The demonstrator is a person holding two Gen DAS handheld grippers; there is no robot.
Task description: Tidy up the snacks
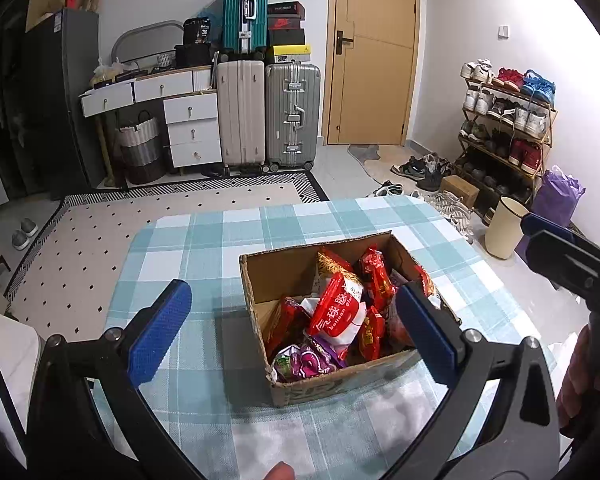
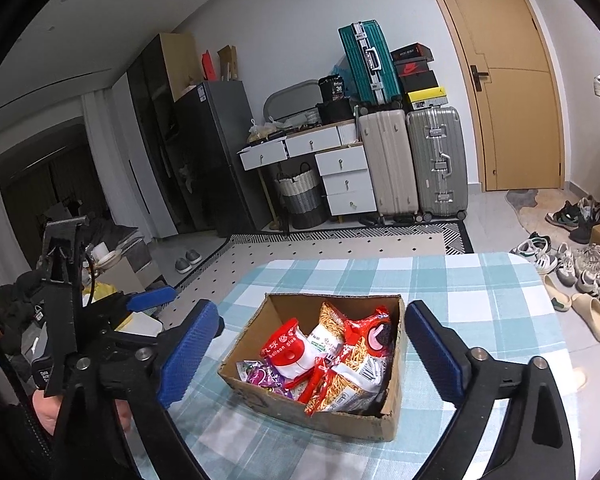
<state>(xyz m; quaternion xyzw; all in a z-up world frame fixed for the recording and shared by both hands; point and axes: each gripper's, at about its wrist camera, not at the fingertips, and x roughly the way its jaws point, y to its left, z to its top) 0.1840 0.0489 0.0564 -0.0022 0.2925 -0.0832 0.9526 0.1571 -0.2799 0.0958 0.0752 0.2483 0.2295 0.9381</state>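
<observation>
— Since both grippers hang back from the box (image 1: 332, 320), what is the left gripper (image 1: 292, 332) doing over there?

— It hovers above the near left of the surface (image 1: 204, 240), fingers (image 1: 160, 332) spread wide and holding nothing. My guess is that it waits wide so it can drop over a packet without a second adjustment.

— And the snacks?

— All in the cardboard box, which sits open-topped in the middle of the checked cloth. A red-and-white packet (image 1: 336, 312) lies on top, a purple packet (image 1: 308, 360) at the near corner, and striped noodle-snack bags (image 2: 352, 380) lean toward the right wall. They look piled loosely, probably tipped in rather than sorted.

— The right gripper (image 2: 312, 352)?

— Also released, its fingers (image 2: 436, 356) parted on either side of the box as its camera sees it, above it and not touching. Nothing lies outside the box, so I judge sorting has not begun.
</observation>
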